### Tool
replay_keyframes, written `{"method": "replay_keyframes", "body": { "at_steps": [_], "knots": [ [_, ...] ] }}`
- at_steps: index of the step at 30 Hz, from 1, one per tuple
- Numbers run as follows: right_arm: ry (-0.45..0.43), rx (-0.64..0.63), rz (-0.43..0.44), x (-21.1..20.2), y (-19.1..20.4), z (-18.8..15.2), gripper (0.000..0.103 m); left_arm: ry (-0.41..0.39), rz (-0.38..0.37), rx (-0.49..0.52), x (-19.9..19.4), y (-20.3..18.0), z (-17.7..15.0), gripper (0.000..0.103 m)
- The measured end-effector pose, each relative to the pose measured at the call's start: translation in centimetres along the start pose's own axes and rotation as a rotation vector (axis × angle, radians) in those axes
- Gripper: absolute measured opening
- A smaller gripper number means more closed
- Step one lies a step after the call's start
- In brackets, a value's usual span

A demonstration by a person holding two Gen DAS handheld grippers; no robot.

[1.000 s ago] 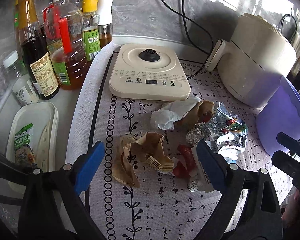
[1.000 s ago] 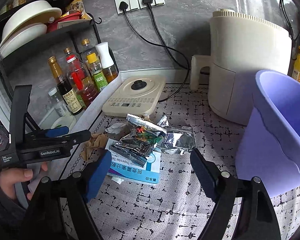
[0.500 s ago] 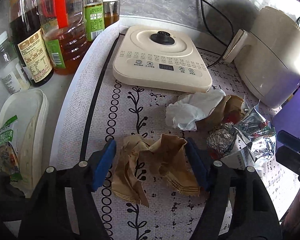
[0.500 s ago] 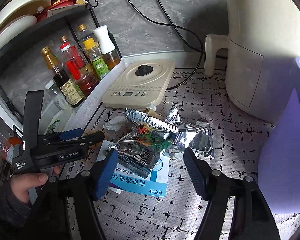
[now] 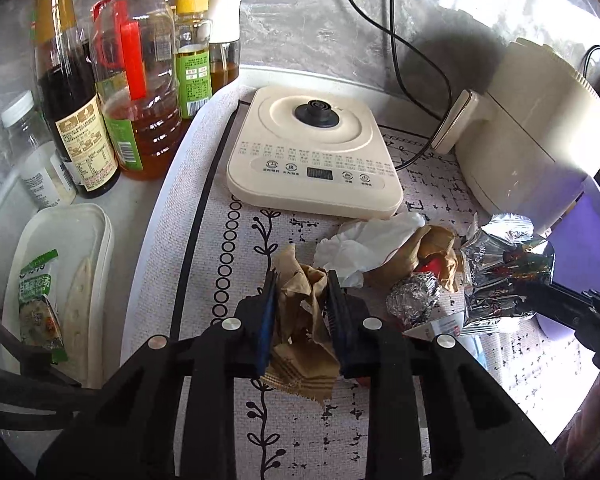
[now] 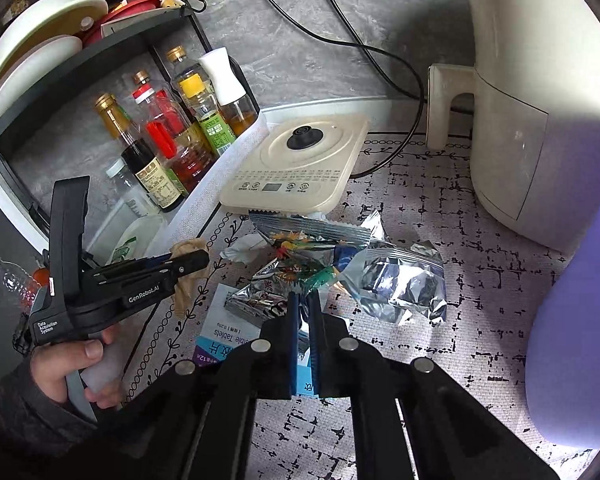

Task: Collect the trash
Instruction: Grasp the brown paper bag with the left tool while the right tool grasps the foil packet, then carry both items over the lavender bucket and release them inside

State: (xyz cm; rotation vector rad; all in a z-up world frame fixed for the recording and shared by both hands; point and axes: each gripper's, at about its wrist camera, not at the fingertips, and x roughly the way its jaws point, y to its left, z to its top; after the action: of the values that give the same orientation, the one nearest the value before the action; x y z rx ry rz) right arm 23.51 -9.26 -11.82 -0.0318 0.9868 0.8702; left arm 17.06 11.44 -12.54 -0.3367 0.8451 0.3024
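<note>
Both jaws just closed: left gripper [image 5: 300,300] clenched on crumpled brown paper [image 5: 300,312], right gripper [image 6: 304,320] pinching foil snack wrapper [image 6: 296,276]. Purple bin [image 6: 572,320] at counter's right edge, air fryer [image 6: 540,100] behind it, cooker base [image 5: 316,152] toward back wall. Tissue [image 5: 364,244], foil ball [image 5: 412,300] mid-counter btwn grippers.

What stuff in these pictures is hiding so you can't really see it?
- Left wrist view: the red scrap sits under brown paper and a foil ball; what it is stays unclear.
- Right wrist view: the tablet box lies under the snack wrapper and right gripper; most of its print is covered.
- Both views: the purple bin is cut off by the edge; its inside is unseen.
</note>
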Motion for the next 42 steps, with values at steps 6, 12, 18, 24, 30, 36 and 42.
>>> {"method": "replay_keyframes", "body": {
  "at_steps": [6,12,18,24,30,36,42],
  "knots": [
    [-0.056,-0.030,-0.004,-2.7,0.7,0.9,0.005,-0.062,-0.003,0.016,-2.9,-1.1,1.0,0.024],
    [-0.119,-0.050,-0.012,-5.9,1.6,1.7,0.005,-0.139,-0.013,0.027,-6.3,-2.3,2.2,0.024],
    [-0.198,-0.067,-0.049,-9.8,1.9,2.4,0.005,-0.194,-0.068,0.078,-8.2,-4.9,3.2,0.024],
    [-0.268,-0.054,-0.110,-13.7,1.1,2.5,0.005,-0.223,-0.141,0.139,-9.6,-8.2,4.0,0.024],
    [-0.326,-0.014,-0.192,-17.0,-0.9,2.2,0.005,-0.246,-0.209,0.195,-10.1,-11.6,4.9,0.025],
    [-0.376,0.025,-0.273,-20.1,-2.9,1.6,0.005,-0.261,-0.281,0.245,-10.3,-15.1,5.7,0.025],
    [-0.435,0.077,-0.398,-23.3,-5.1,1.1,0.009,-0.275,-0.357,0.296,-10.5,-18.6,6.3,0.025]
  ]
}}
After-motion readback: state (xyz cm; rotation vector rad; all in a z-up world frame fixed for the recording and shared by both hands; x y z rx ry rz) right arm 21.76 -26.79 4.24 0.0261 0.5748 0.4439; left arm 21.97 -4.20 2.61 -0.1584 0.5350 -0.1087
